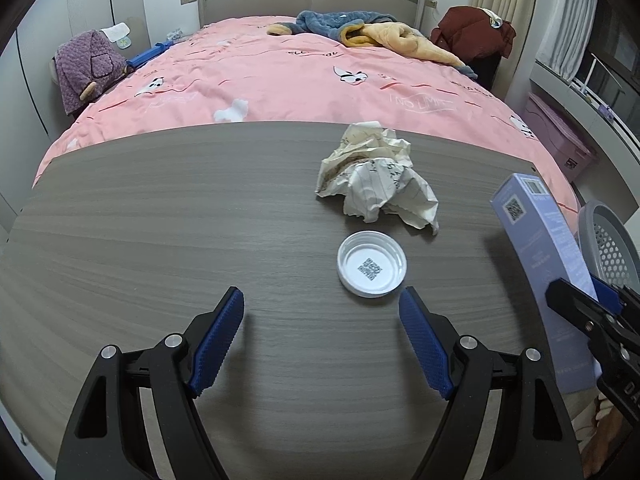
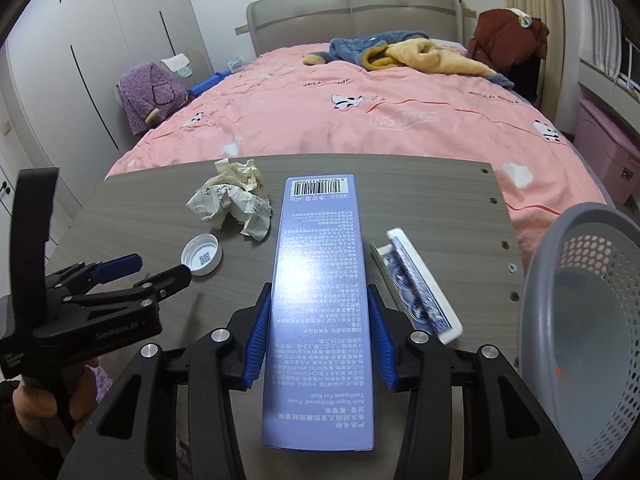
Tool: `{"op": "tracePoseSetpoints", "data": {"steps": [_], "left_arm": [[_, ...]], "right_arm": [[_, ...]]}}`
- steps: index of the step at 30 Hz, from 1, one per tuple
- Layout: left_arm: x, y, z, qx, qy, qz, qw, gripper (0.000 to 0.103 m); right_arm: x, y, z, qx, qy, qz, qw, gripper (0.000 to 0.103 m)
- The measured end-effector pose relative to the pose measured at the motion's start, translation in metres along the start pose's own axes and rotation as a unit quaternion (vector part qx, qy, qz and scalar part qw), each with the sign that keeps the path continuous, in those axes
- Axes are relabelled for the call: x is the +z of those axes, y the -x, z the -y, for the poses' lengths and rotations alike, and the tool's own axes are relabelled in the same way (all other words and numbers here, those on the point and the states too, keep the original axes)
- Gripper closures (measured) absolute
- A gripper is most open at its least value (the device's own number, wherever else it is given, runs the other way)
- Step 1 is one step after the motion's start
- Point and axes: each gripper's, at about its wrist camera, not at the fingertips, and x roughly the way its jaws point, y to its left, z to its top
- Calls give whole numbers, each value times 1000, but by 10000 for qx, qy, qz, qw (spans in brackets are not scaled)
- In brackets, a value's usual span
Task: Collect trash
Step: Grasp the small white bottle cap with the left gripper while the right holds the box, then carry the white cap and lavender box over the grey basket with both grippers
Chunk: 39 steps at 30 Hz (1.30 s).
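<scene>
The right hand-held gripper point(image 2: 318, 330) pinches the toothpaste box point(image 2: 320, 296); the left hand-held gripper point(image 1: 322, 334) is spread, the bottle cap point(image 1: 372, 263) at its one o'clock on the desk point(image 1: 160, 220).

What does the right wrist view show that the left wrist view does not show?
Only the right wrist view shows the small white-framed box lying beside the toothpaste box, the printed face of that box, and the right hand-held gripper closed on its sides.

Only the left wrist view shows the left hand-held gripper from behind, open over bare table.

Both show the crumpled paper, the white cap, the grey basket and the pink bed.
</scene>
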Motion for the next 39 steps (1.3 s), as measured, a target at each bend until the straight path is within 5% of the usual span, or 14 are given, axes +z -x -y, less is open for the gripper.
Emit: {"op": "tracePoseSetpoints", "data": {"steps": [17,23,39], "left_arm": [[15,-17,25,51,-275,11,9996,28],[14,-18,26,-1,-345,-39,9994,64],[8,42,36,-136,-454,415,9980,64]], "right_arm": [[-11,27,9,86,-173,123,9997,59],[-10,30,12,79,-187,162,9997,59],[-13,48,22,135,-279,331,9990,59]]}}
